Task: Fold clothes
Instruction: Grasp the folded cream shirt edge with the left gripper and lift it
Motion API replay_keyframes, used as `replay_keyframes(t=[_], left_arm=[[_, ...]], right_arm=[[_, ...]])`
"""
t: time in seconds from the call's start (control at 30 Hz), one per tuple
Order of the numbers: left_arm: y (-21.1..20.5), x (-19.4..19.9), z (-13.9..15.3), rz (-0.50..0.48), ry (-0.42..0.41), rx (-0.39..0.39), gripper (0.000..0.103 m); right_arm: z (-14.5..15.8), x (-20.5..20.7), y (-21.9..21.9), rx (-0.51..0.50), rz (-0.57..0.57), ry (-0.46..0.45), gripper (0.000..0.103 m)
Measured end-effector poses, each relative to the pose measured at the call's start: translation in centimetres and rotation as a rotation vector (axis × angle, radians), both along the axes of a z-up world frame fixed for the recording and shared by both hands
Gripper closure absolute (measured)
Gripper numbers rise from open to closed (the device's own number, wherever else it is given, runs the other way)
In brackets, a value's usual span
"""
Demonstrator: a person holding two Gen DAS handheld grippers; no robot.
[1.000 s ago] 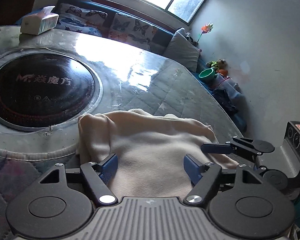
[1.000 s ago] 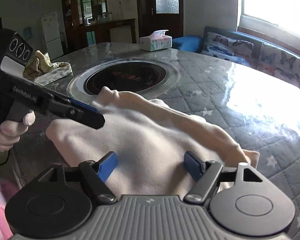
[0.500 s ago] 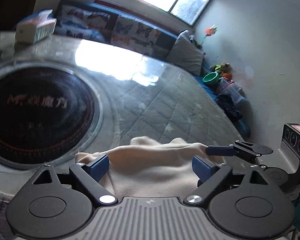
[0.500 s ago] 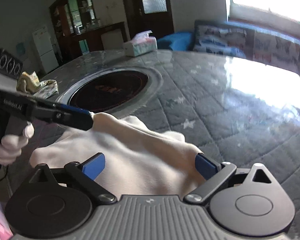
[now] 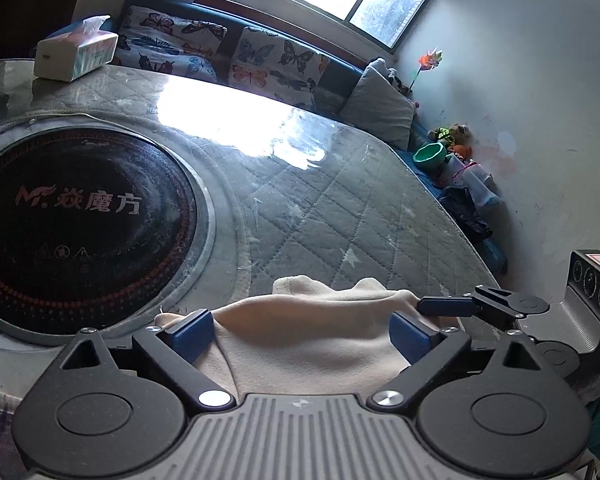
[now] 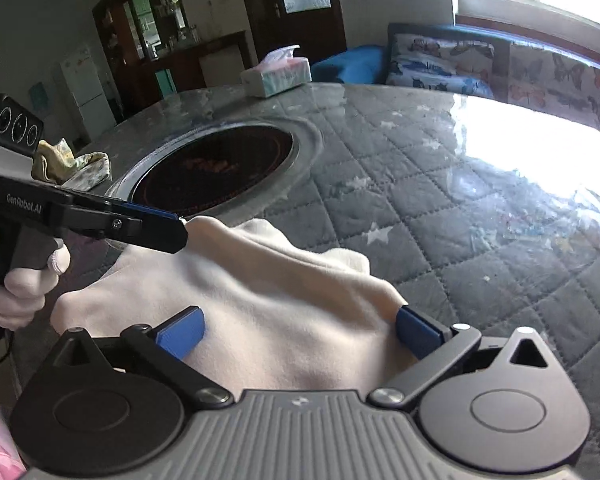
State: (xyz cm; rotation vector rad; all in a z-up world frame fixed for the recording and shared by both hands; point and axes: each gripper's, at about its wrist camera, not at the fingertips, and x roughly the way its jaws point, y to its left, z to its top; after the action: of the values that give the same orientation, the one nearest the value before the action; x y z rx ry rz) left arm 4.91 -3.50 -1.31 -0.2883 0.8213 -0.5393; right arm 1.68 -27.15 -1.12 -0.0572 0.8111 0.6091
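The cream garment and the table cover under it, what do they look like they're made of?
Garment: likely fleece or brushed knit; matte, soft, rounded folds, no sheen. Table cover: quilted grey fabric with diamond stitching and stars, seemingly beneath a clear glossy sheet, judging by the window glare.

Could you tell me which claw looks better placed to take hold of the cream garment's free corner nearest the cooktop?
Probably the left claw: its tips sit right at that raised corner of the cream garment, jaws opening. The right claw straddles the near edge.
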Motion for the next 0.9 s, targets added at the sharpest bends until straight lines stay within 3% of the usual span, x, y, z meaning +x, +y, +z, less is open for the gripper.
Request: replay_keyframes(t=[0.13, 0.37, 0.5, 0.77, 0.9], left_arm=[[0.0, -0.9, 0.7, 0.004, -0.059, 0.026, 0.000], [0.1, -2.7, 1.9, 0.019, -0.148, 0.067, 0.000], [1.1, -3.9, 2.5, 0.056, -0.180, 0.076, 0.000], [5.9, -4.8, 2.2, 0.245, -0.079, 0.104, 0.000], [8.0, -5.6, 1.6, 0.312, -0.026, 0.092, 0.001]], right_arm=[[1.2, -0.9, -0.3, 0.027, -0.023, -0.041, 0.000], [2.7, -3.2, -0.9, 0.096, -0.056, -0.104, 0.000], [3.3, -4.5, -0.2, 0.092, -0.021, -0.131, 0.000], [3.6, -7.6, 4.9, -0.053, 0.143, -0.169, 0.001], [3.1, -9.3, 8.6, -0.152, 0.272, -0.209, 0.010]])
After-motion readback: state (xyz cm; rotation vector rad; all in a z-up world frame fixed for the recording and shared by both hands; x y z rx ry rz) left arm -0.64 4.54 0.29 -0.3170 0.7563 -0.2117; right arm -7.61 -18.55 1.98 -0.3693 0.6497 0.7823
